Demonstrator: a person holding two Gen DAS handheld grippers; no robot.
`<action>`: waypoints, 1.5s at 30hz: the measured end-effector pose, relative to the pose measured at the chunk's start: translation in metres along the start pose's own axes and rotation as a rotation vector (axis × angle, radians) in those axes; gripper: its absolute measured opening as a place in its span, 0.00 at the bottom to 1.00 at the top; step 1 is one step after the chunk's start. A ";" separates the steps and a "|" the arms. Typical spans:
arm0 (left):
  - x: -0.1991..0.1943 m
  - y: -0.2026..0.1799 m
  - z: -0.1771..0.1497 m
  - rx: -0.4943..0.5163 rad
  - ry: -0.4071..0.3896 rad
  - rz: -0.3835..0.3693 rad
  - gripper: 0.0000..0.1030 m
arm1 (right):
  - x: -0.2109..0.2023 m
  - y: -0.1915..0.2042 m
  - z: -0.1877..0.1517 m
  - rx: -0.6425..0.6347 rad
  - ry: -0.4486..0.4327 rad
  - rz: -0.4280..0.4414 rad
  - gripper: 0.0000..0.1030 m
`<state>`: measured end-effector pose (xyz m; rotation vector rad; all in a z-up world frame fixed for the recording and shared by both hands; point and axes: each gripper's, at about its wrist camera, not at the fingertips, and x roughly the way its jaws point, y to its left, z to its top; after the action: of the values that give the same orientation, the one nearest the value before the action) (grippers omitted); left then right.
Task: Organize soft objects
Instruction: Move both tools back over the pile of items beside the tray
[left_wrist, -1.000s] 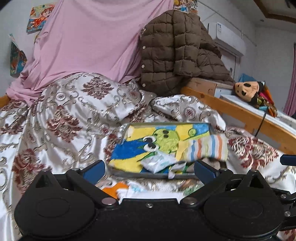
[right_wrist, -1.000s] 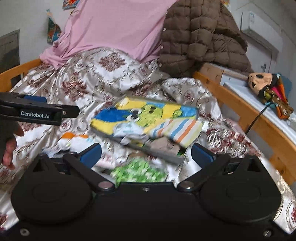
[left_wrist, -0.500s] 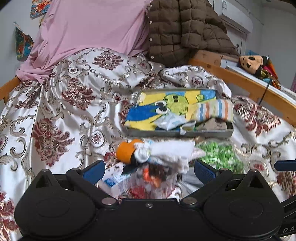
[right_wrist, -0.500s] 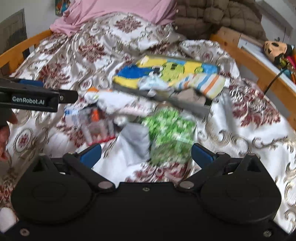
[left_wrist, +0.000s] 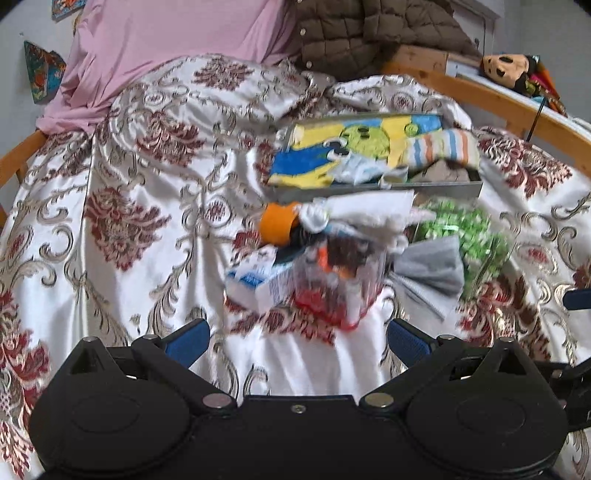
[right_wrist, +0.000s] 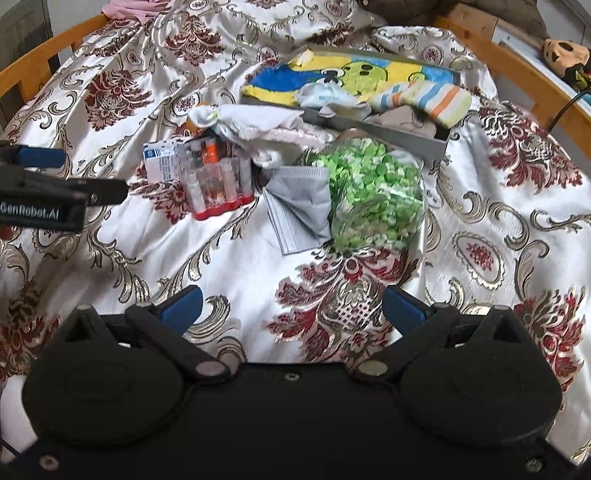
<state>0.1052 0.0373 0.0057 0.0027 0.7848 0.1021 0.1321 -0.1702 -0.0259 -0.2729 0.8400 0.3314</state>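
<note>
the grey cloth (right_wrist: 301, 201) is seen lying ahead of the right gripper (right_wrist: 291, 304), untouched. both the right gripper and the left gripper (left_wrist: 297, 338) are held wide apart, nothing between them.

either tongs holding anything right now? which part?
Nothing held. Left tongs and right tongs are both open and empty above the bedspread, short of the grey face mask.
</note>
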 end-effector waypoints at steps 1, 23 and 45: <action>0.001 0.001 -0.001 -0.005 0.013 0.000 0.99 | 0.003 0.000 -0.001 0.003 0.006 0.002 0.99; 0.016 0.007 -0.005 -0.051 0.059 0.028 0.99 | 0.049 0.003 0.023 -0.003 0.005 0.055 0.99; 0.038 -0.003 0.036 -0.005 -0.107 -0.072 0.99 | 0.073 -0.026 0.062 0.028 -0.150 0.074 0.99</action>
<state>0.1573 0.0394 0.0041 -0.0247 0.6766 0.0355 0.2303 -0.1585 -0.0394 -0.1887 0.7074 0.4040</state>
